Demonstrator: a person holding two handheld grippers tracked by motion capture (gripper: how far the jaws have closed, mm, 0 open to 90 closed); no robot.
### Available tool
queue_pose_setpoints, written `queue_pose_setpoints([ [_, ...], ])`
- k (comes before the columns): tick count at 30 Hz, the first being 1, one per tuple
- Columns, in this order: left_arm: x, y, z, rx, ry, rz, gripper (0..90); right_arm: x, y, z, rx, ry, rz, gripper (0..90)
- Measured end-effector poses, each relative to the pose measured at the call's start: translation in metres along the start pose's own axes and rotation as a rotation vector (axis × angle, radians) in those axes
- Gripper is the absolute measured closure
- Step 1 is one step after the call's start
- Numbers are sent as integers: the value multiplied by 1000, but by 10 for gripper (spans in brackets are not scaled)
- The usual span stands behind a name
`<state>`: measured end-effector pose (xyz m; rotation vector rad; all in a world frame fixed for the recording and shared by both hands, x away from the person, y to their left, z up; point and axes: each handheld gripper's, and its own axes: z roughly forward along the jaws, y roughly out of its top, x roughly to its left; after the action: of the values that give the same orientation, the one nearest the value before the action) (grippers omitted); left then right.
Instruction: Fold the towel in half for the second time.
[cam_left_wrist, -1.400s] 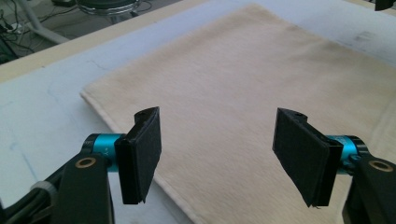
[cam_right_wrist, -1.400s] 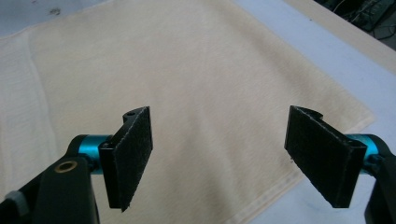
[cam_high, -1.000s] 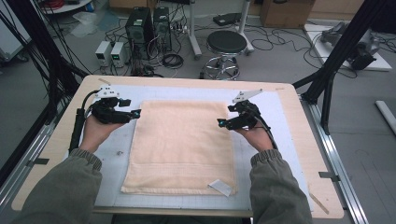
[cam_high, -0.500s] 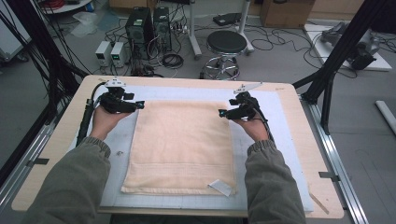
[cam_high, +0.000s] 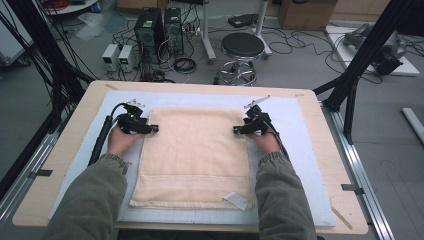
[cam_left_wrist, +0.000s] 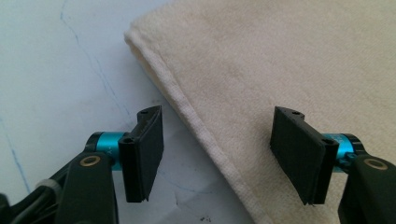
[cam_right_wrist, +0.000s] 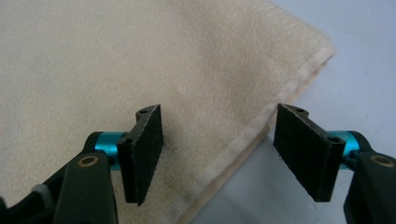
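Your high view looks forward and down from above your side onto the whole table, while each gripper view rides low and close, facing down along its own jaws at a far corner of the towel, the patch all three views share.

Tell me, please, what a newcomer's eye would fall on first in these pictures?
Most striking is the cream towel, folded and lying flat in the middle of the pale blue mat on the table. The left gripper and right gripper flank its far end, each with open jaws straddling a side hem near a far corner; the right gripper's jaws have just been closing. A small white tag sticks out at the towel's near right corner.
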<state>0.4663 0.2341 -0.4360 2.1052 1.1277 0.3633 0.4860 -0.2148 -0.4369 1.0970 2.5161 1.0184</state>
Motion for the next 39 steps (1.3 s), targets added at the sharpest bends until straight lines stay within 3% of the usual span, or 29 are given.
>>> queue_pose_setpoints([
  [2,0,1,-1,5,10,-9,377,1,0,0,-1,-3,2,358],
  [5,-4,2,0,15,28,-15,426,7,2,0,8,24,-17,511],
  [8,-4,3,-2,19,-2,-33,561,6,-1,0,-9,51,7,596],
  [10,-2,2,-2,17,-24,-53,636,5,-2,-1,-13,90,16,741],
  [11,-2,2,-2,16,-42,-52,665,6,-1,-1,-11,117,12,789],
  [12,-2,2,-2,14,-77,-57,737,7,-1,0,-11,115,2,802],
  [13,-2,2,-1,16,-76,-53,792,6,-1,0,-13,121,1,808],
  [18,-6,4,-7,0,-59,-5,829,6,0,-7,-17,129,-8,822],
  [24,-15,8,-38,-98,-82,69,837,16,6,-40,-86,166,-75,822],
  [26,-18,2,-51,-125,-110,85,837,23,2,-53,-94,207,-81,821],
  [28,-20,-9,-59,-128,-133,72,837,31,-8,-60,-88,238,-93,820],
  [34,-38,-41,-73,-139,-159,106,835,63,-38,-68,-54,289,-139,815],
  [39,-48,-60,-85,-95,-173,155,804,70,-43,-74,19,271,-157,768],
])
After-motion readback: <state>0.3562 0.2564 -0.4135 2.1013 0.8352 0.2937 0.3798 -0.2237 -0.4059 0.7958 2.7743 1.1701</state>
